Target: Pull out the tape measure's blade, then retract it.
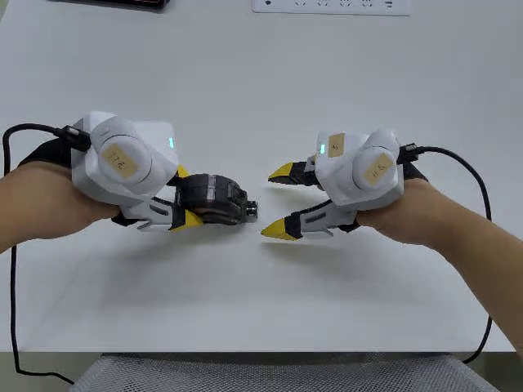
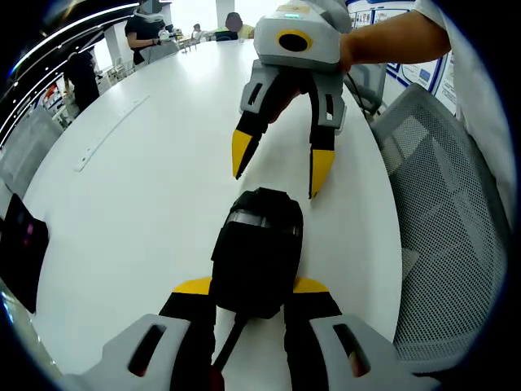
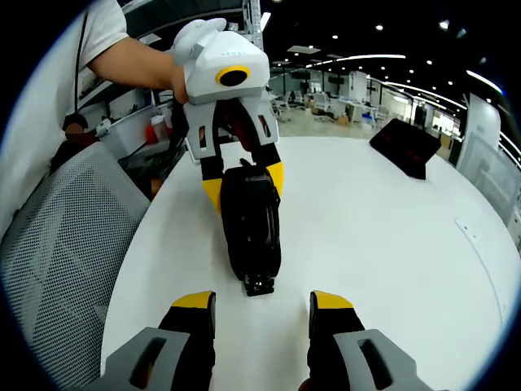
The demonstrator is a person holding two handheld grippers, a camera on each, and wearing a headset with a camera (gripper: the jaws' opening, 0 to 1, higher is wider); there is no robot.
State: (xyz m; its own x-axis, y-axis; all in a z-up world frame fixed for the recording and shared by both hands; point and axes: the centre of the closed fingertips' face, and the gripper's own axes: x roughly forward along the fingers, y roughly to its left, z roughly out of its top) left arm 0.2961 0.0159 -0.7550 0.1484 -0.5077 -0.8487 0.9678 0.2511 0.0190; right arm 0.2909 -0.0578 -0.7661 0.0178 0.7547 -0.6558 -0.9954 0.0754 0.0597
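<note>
1. Head view: left gripper (image 1: 187,196) clamps the black tape measure (image 1: 214,198) low over the white table (image 1: 245,82). The right gripper (image 1: 273,204) stands at its 3 o'clock, jaws wide, holding nothing.
2. Left gripper view: tape measure between own jaws; right gripper at 12 o'clock, apart.
3. Right gripper view: blade hook (image 3: 259,285) at 12 o'clock, just beyond the open tips. Risk: a shallow pinch on so small a hook may slip, and the blade would snap back.
</note>
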